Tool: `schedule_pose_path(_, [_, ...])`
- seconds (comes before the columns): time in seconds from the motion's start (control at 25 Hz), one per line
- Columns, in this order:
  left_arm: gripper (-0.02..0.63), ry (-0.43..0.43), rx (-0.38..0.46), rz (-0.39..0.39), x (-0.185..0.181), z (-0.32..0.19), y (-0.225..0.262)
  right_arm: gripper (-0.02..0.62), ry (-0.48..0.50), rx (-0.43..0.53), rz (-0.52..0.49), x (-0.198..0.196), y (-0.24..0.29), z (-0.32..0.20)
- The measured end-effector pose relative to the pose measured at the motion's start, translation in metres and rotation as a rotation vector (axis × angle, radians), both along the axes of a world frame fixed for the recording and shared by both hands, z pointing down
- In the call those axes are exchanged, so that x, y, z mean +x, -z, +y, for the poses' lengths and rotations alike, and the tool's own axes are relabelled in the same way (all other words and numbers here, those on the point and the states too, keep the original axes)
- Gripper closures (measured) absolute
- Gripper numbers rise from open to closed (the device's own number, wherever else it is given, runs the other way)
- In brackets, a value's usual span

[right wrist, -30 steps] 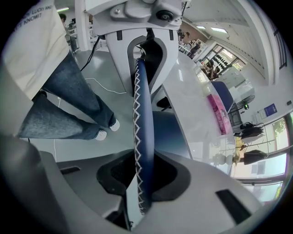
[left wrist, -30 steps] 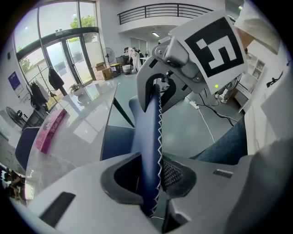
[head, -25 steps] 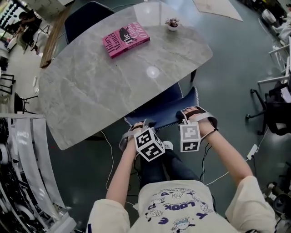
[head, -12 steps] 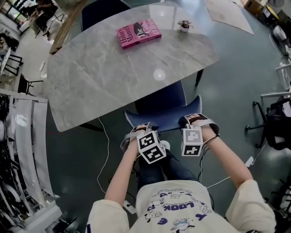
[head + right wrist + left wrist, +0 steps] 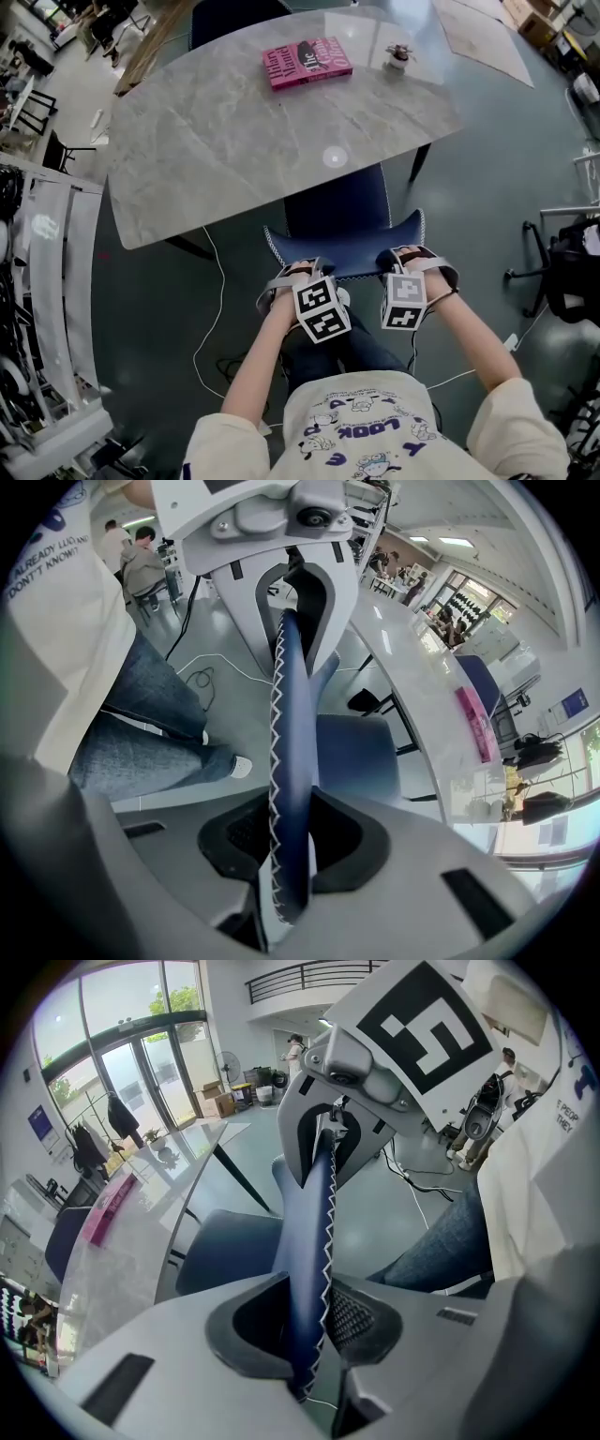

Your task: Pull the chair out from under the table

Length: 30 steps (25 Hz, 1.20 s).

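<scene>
**Both claws clamped on the chair back**

The left gripper [image 5: 311,1321] and right gripper [image 5: 286,841] each pinch the top edge of the blue chair [image 5: 339,217]. Only the gripper views show its white zigzag stitching between the pads. Only the head view shows the padded seat partly under the grey marbled table [image 5: 216,150]. A white cable [image 5: 212,309] trails on the floor at left. On the table lie a pink book [image 5: 307,63] and a small pot [image 5: 398,54].

The dark blue chair [image 5: 339,211], white-stitched along its backrest edge, is standing upright, its seat seemingly still partly lying under the grey marble table [image 5: 216,159].
</scene>
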<state>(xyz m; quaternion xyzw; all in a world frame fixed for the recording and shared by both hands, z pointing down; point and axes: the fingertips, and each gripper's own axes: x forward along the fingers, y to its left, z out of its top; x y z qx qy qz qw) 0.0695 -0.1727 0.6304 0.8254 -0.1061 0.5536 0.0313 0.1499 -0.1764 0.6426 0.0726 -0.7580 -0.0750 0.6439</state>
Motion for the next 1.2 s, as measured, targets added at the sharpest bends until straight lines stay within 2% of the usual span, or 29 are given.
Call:
schedule_pose_path(0.28, [0.508, -0.007, 0.01, -0.001, -0.006, 0.027, 0.0, 0.511, -0.008, -0.017, -0.006, -0.006, -0.001, 0.03])
schedule_pose_path(1.2, [0.503, 0.023, -0.006, -0.023, -0.02, 0.175, -0.005, 0.511, 0.033, -0.052, 0.0, -0.019, -0.007, 0.177])
